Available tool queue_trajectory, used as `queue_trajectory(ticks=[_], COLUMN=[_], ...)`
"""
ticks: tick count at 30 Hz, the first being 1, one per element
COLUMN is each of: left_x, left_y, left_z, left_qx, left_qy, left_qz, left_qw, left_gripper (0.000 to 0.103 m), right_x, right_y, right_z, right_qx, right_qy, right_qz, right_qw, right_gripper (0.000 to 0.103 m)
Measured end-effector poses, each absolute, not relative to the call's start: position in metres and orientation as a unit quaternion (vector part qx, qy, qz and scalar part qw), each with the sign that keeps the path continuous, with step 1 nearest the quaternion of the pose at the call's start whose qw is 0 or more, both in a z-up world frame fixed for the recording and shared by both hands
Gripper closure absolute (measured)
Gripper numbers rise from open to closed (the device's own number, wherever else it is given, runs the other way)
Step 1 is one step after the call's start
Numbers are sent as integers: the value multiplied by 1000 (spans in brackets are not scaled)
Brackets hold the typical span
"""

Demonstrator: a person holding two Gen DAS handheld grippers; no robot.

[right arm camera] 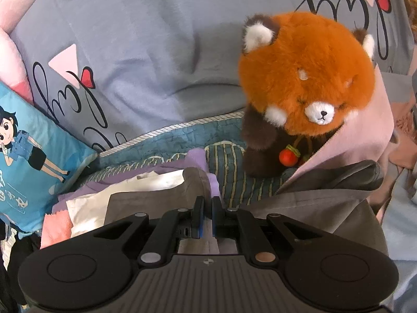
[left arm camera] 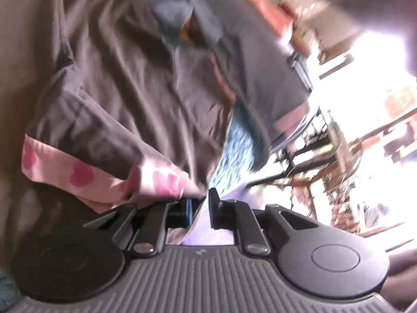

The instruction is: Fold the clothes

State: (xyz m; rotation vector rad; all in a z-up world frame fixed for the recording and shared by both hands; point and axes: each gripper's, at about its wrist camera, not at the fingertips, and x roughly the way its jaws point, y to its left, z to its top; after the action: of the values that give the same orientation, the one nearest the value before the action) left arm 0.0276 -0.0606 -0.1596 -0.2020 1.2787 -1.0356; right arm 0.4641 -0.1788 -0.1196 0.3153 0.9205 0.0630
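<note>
My two claws over the grey garment [left arm camera: 135, 83].
Left claw [left arm camera: 200, 206] slightly parted, empty beside the pink cuff [left arm camera: 86, 174]; right claw [right arm camera: 206, 214] nearly closed on grey cloth.

Grey garment [left arm camera: 125, 78]: spread wide, creased, motion-blurred. Pink cuff with darker pink hearts [left arm camera: 86, 174]: at near edge, touching the left finger of the left gripper [left arm camera: 200, 208]. Jaws: slightly apart, nothing pinched. Background right: overexposed, blurred.
</note>
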Motion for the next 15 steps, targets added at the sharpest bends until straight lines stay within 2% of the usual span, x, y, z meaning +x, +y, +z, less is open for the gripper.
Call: queue_trajectory(ticks=[15], left_x=[20], left_y=[-82], left_z=[-162], left_qx=[-42], left_qy=[574], left_qz=[-447], left_qw=[685], left_gripper=[92], right_x=[461], right_y=[-187], right_z=[-125], right_qx=[140], right_qy=[440], right_qz=[28], right_qw=[887], right_gripper=[93])
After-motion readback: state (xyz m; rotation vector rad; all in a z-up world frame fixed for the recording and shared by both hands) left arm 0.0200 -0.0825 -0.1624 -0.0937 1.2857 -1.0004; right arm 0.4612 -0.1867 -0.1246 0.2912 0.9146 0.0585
